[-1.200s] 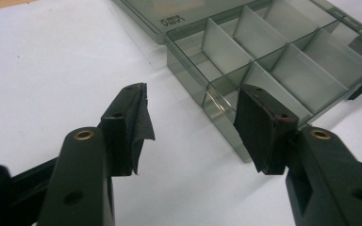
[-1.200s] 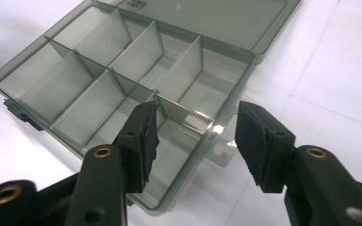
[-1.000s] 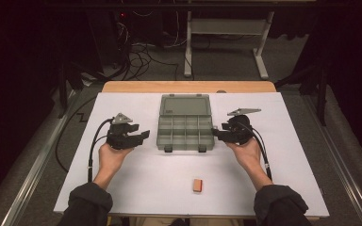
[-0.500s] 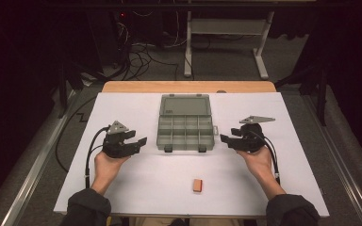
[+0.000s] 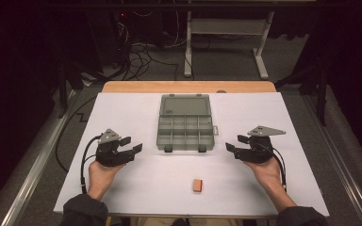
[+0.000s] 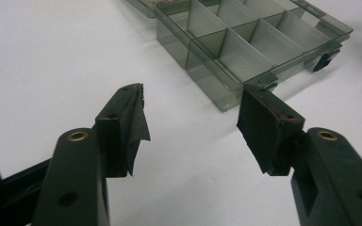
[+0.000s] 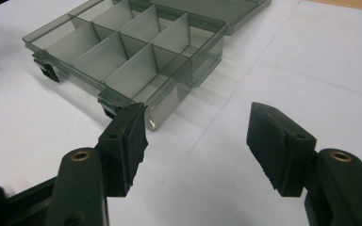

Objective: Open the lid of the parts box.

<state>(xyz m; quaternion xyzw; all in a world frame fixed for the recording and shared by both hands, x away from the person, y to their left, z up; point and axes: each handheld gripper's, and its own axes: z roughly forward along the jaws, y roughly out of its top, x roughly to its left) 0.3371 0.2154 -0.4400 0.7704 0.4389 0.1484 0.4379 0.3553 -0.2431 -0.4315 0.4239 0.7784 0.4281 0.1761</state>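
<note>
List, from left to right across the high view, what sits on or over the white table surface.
Left gripper, black with open jaws → clear grey plastic compartment box, lid open → small orange block → right gripper, black with open jaws. Both grippers' jaws have just been opening, with nothing between them.

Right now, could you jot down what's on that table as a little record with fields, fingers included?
surface: white table
box: clear grey compartment box, lid folded open behind it, compartments look empty
small item: orange block lying near the front edge, apart from the box
left gripper: left of the box, fingers have just been opening, nothing between them
right gripper: right of the box, fingers have just been opening, nothing between them
contact: neither gripper touches the box or the block
</note>
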